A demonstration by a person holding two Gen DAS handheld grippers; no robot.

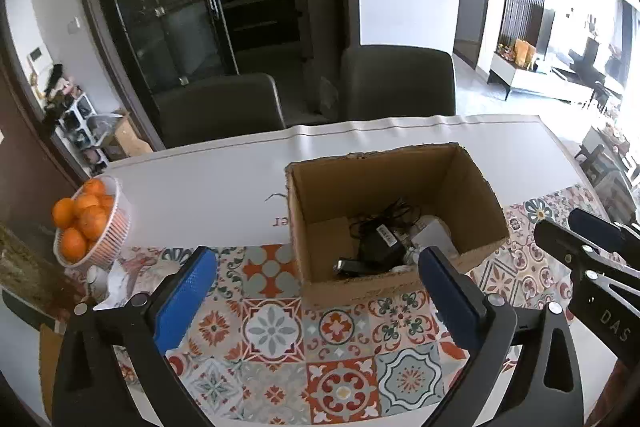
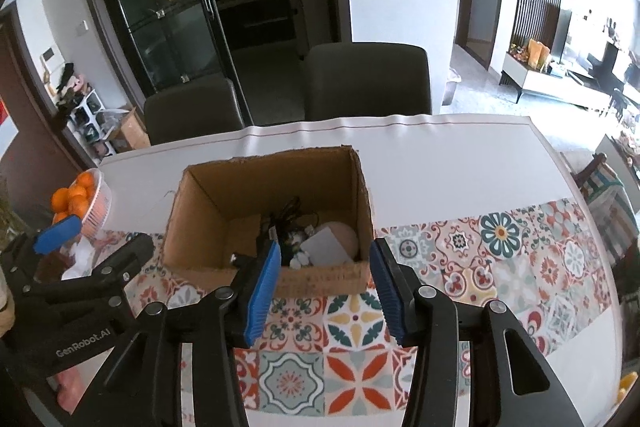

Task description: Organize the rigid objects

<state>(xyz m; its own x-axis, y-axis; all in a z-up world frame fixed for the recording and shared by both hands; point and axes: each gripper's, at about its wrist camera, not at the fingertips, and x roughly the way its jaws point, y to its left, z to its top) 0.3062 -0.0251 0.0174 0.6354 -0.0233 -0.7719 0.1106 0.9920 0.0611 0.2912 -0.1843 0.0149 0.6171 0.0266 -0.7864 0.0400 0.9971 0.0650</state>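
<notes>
An open cardboard box [image 1: 476,187] stands on the patterned tablecloth; it also shows in the right wrist view [image 2: 208,195]. Inside lie a black power adapter [image 1: 378,247] with its cable, a white flat box [image 2: 324,249], a round beige object [image 2: 344,233] and small white pieces. My left gripper [image 1: 316,267] is open and empty, held just in front of the box. My right gripper [image 2: 324,263] is open and empty, close to the box's near wall. Each gripper shows at the edge of the other's view.
A white basket of oranges [image 1: 90,219] stands at the table's left edge, with crumpled white paper [image 1: 116,283] beside it. Two dark chairs [image 1: 396,83] stand behind the table. The tiled tablecloth [image 1: 280,347] covers the near part, a white sheet [image 1: 200,195] the far part.
</notes>
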